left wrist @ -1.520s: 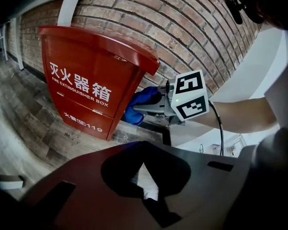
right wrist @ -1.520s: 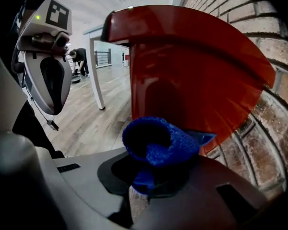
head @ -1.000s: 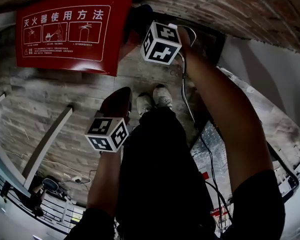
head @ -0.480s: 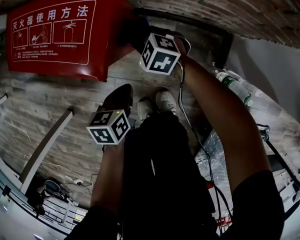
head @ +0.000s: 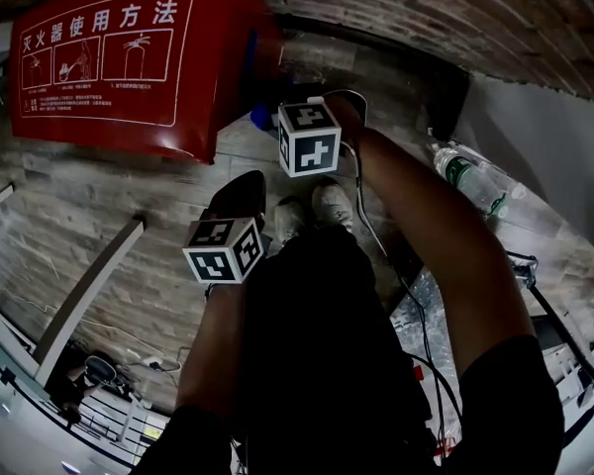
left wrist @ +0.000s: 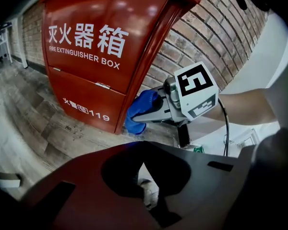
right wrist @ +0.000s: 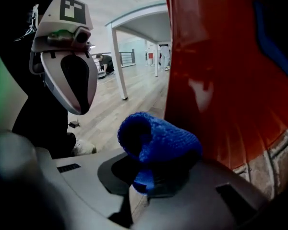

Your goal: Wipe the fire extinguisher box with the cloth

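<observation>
A brick wall [left wrist: 221, 37] runs along behind, meeting a pale wood-plank floor [left wrist: 33, 123] that is grey and scuffed in places. Further off stands a white table [right wrist: 134, 28] on slim legs, with a dark railing [right wrist: 127, 56] beyond it. The far room is brightly lit.

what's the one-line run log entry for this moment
phase: wiping | right gripper: shut on blue cloth, at side of fire extinguisher box | left gripper: shut, empty

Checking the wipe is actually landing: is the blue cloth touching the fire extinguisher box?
Touching. The left gripper view shows the cloth, held in the right gripper's jaws, pressed against the box's side edge with no gap.
</observation>
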{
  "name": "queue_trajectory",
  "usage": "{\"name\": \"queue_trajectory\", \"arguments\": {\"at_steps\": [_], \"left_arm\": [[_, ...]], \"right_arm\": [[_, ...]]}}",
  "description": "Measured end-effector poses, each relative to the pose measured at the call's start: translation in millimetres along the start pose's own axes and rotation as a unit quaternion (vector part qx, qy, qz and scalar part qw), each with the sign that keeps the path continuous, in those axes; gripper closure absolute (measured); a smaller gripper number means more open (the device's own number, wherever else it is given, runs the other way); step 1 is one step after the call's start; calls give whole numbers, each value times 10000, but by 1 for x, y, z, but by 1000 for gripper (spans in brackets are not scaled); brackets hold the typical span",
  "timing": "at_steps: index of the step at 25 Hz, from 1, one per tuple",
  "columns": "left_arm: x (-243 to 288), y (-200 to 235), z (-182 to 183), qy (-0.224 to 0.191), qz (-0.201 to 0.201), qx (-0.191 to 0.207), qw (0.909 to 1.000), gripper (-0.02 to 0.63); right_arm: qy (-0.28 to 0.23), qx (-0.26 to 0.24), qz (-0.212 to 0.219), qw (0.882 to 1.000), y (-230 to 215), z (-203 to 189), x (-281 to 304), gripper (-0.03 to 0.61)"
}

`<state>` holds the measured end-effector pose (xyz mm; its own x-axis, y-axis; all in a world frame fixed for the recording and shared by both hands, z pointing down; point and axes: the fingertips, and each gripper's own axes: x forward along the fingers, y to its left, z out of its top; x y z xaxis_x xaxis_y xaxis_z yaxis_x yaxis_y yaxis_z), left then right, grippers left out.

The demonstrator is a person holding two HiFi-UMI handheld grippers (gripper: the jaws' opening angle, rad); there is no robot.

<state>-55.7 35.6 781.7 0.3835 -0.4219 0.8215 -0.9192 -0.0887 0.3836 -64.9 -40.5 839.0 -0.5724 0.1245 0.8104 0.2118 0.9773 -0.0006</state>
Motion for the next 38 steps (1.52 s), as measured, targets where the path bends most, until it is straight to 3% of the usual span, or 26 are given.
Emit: {"name": "queue_trajectory", "arguments": {"at_steps": [6,13,16,19,23,27,34,38], "left_arm": [[20,15,-4,232,-155,1,9996,618],[41,45,22,45,-191,432,9989,618],[50,66,27,53,-21,882,9961,618],[60,86,9,281,50,1323,9908,618],[80,105,-21,536,-102,1361,9892,618],[104,114,-21,444,-224,1091,9928,618],[129,113,-13,356,-398,855,9949,618],[137,114,-19,454,-502,729,9950,618]], "right_arm": [[283,-276,-117,9992,-23,-28,16,532],[241,-43,-653,9976,-72,-58,26,532],[244,87,-953,9951,-96,-73,30,532],[453,-45,-1312,9903,-116,-92,41,532],[540,34,-1555,9863,-133,-114,59,532],[407,99,-1271,9910,-129,-124,78,532],[160,-9,45,9999,-56,-113,114,532],[319,-662,598,9955,-5,-101,137,532]]}}
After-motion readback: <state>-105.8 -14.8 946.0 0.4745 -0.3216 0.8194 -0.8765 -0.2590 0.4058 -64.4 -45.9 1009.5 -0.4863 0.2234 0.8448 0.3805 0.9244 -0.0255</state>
